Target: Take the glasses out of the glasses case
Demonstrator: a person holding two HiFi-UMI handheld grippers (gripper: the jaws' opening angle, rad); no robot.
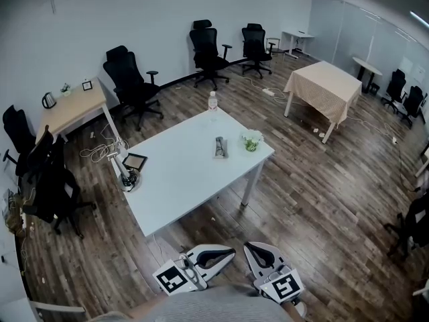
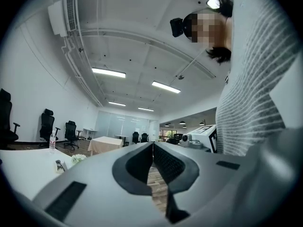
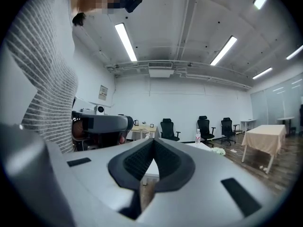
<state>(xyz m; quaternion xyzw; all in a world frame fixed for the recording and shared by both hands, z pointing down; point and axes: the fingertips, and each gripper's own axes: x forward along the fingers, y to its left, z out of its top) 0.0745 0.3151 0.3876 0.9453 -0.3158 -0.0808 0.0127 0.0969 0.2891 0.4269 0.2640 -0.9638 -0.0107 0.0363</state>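
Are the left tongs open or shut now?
Shut: in the left gripper view the left tongs' pads meet at the tips, nothing between them.

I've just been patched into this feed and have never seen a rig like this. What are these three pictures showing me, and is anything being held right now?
There is no robot arm here: a person holds a two-jaw gripper in each hand. The head view comes from a camera on the person's head, looking down into an office room with a white table. The other two pictures come from cameras riding on the grippers, each looking along its own jaws.

On the table lie a dark glasses case, a small bunch of pale flowers beside it, and a water bottle at the far edge. The case is too small to tell whether it is open.

The left gripper and the right gripper are both shut with nothing between the jaws. Both are held close to the person's body, short of the table.
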